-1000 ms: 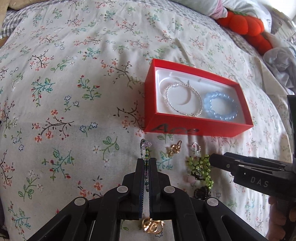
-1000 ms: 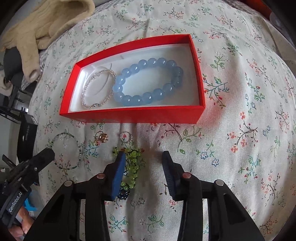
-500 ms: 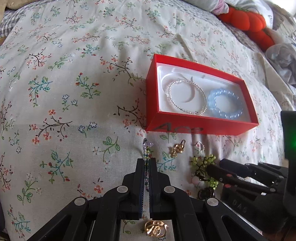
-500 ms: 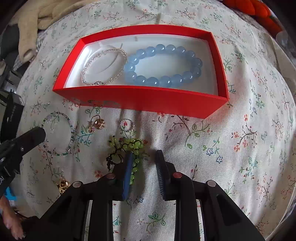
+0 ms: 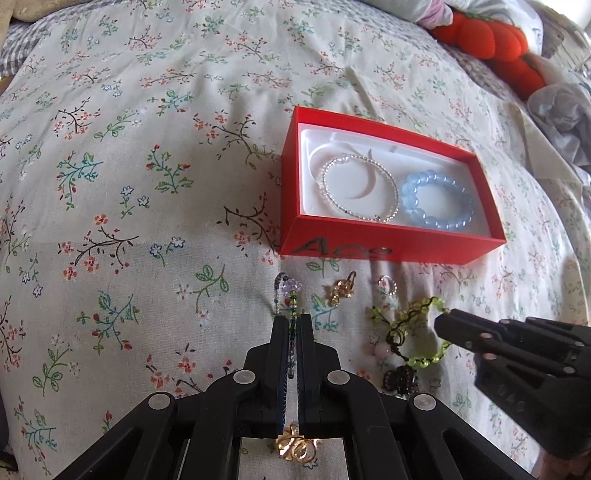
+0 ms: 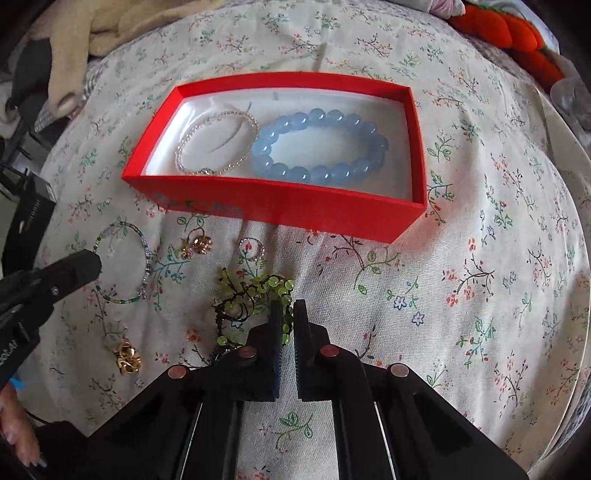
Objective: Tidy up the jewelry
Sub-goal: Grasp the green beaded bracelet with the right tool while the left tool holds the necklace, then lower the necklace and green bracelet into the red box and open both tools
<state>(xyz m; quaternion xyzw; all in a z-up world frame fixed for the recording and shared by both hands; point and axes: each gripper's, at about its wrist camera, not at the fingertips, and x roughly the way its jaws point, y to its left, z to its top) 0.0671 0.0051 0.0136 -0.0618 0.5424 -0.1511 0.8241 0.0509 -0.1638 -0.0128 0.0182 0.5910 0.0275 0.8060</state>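
My left gripper [image 5: 291, 318] is shut on a thin seed-bead bracelet [image 5: 291, 292], whose loop lies on the floral bedspread [image 6: 146, 258]. The jaws of my right gripper [image 6: 288, 308] are closing tight on a green bead bracelet [image 6: 258, 284], and the pads press on its beads. In the left wrist view that gripper [image 5: 443, 325] sits at the green bracelet's [image 5: 406, 317] right end. An open red box [image 5: 388, 251] behind them holds a blue bead bracelet [image 5: 410, 192] and a clear bead bracelet [image 5: 325, 184].
Gold earrings [image 5: 341, 290] and a small ring [image 5: 386, 284] lie just in front of the box [image 6: 295, 206]. Another gold piece [image 6: 127, 356] lies near my left gripper [image 6: 88, 262]. An orange plush [image 5: 491, 37] and grey cloth [image 5: 565, 122] lie far right, and beige cloth [image 6: 74, 29] far left.
My right gripper moved in over the green bracelet and its jaws closed from wide apart onto the beads. The left gripper kept still, shut on the thin bracelet.
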